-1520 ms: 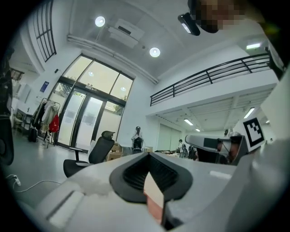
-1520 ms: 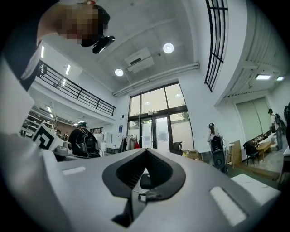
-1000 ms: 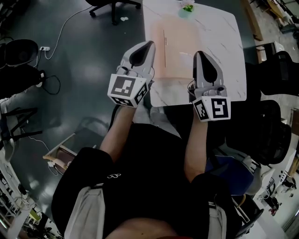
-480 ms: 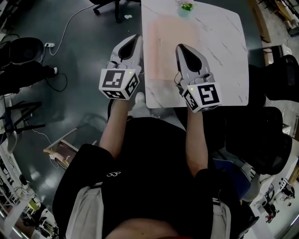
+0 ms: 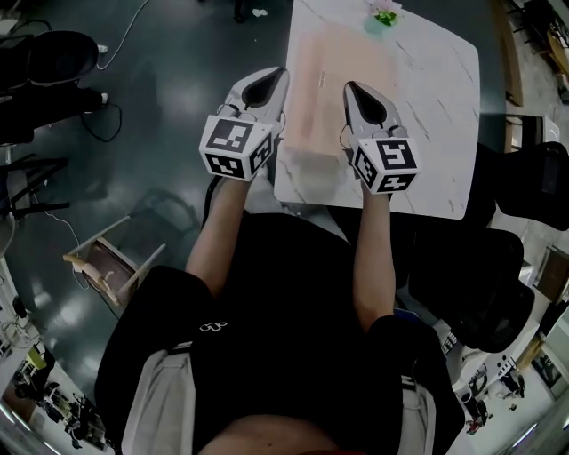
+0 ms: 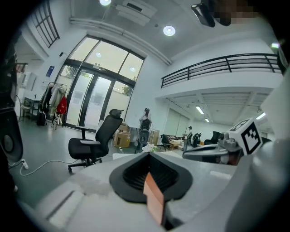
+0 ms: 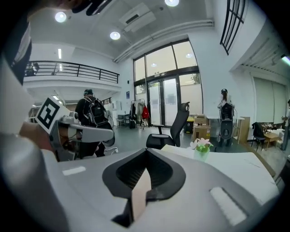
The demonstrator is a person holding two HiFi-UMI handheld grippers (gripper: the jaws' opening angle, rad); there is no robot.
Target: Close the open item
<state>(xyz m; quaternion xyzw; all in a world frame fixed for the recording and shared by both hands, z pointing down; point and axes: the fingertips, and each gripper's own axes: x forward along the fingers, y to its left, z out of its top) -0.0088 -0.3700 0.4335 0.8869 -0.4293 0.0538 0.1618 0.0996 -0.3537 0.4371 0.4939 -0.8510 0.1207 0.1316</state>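
Observation:
A flat pale pink rectangular item (image 5: 320, 89) lies on the left half of the white marble table (image 5: 427, 115); I cannot tell whether it is open. My left gripper (image 5: 269, 82) hangs just off the table's left edge, beside the pink item, jaws pressed together with nothing between them. My right gripper (image 5: 358, 93) is held over the pink item's near right part, also shut and empty. In both gripper views the jaws point level across the room, so the left gripper (image 6: 147, 155) and right gripper (image 7: 146, 153) see no pink item.
A small potted flower (image 5: 384, 16) (image 7: 201, 148) stands at the table's far end. An office chair (image 6: 97, 142) (image 7: 174, 131) stands past the table. Black chairs (image 5: 533, 187) crowd the right side. Cables lie on the dark floor (image 5: 116, 133) at left. A person with a backpack (image 7: 93, 118) stands far off.
The right gripper has moved left, from the table's near right to over the pink item's right part. The left gripper stays by the table's left edge. Both stay shut.

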